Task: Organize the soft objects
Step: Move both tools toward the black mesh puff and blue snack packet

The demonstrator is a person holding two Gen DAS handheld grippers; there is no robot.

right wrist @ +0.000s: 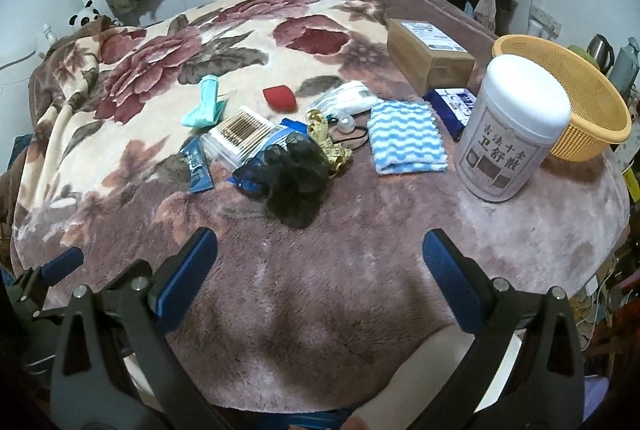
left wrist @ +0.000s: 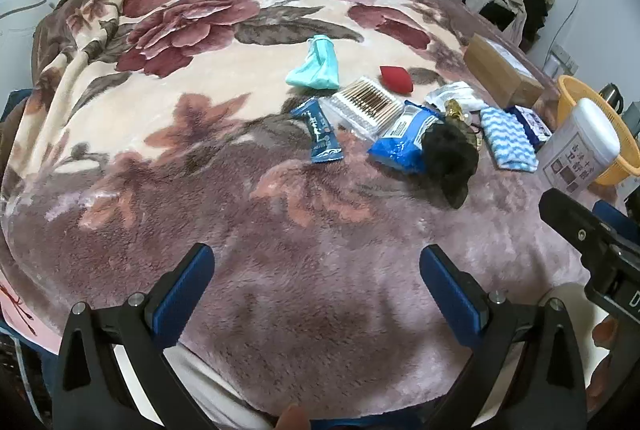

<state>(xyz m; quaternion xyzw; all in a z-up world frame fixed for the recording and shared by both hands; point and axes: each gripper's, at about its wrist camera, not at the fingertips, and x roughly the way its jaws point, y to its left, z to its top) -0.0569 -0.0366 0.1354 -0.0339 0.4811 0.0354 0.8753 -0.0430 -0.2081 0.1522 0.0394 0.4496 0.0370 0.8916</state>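
Note:
On a floral blanket lies a loose pile: a teal face mask (left wrist: pixel 316 63) (right wrist: pixel 204 103), a red sponge (left wrist: pixel 396 78) (right wrist: pixel 279 97), a black mesh pouf (left wrist: pixel 450 159) (right wrist: pixel 294 175), a blue-and-white wavy cloth (left wrist: pixel 507 141) (right wrist: pixel 406 141), a cotton swab box (left wrist: pixel 366 103) (right wrist: pixel 240 131) and blue packets (left wrist: pixel 322 135) (right wrist: pixel 196 167). A yellow basket (right wrist: pixel 580 97) (left wrist: pixel 614 157) stands at the right edge. My left gripper (left wrist: pixel 316 278) and right gripper (right wrist: pixel 320 266) hover open and empty over the near blanket, well short of the pile.
A white cylindrical tub (right wrist: pixel 508 125) stands in front of the basket, a cardboard box (right wrist: pixel 430 53) behind it. A dark blue box (right wrist: pixel 452 101) lies beside the cloth. A yellow tape measure (right wrist: pixel 328 141) and a white packet (right wrist: pixel 348 95) sit in the pile. Clothes hang beyond the bed.

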